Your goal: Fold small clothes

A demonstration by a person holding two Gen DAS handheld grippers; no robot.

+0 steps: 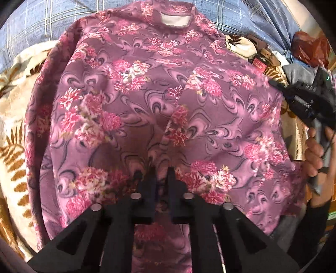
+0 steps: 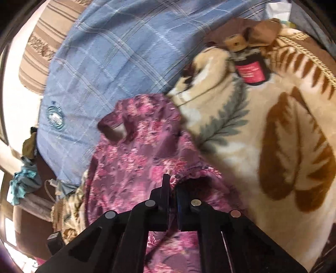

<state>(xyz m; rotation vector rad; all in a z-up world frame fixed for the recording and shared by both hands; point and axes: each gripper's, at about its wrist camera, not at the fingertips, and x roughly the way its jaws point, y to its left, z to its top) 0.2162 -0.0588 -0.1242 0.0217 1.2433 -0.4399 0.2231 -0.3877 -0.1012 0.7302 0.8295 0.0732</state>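
Note:
A small purple top with pink flowers (image 1: 159, 100) lies spread flat on a blanket, its neck opening (image 1: 175, 20) at the far end. My left gripper (image 1: 161, 171) is shut on the fabric near the near hem, with a fold of cloth pinched between its black fingers. In the right wrist view the same top (image 2: 142, 151) looks bunched, and my right gripper (image 2: 172, 181) is shut on its edge beside a sleeve opening. The right gripper (image 1: 310, 98), held by a hand (image 1: 315, 151), also shows at the top's right side.
A cream blanket with brown leaf prints (image 2: 283, 147) lies under the top. A blue checked cloth (image 2: 117, 52) lies beyond it. A dark bottle with a pink label (image 2: 252, 71) rests on the blanket at the far right, near a reddish bag (image 1: 308, 48).

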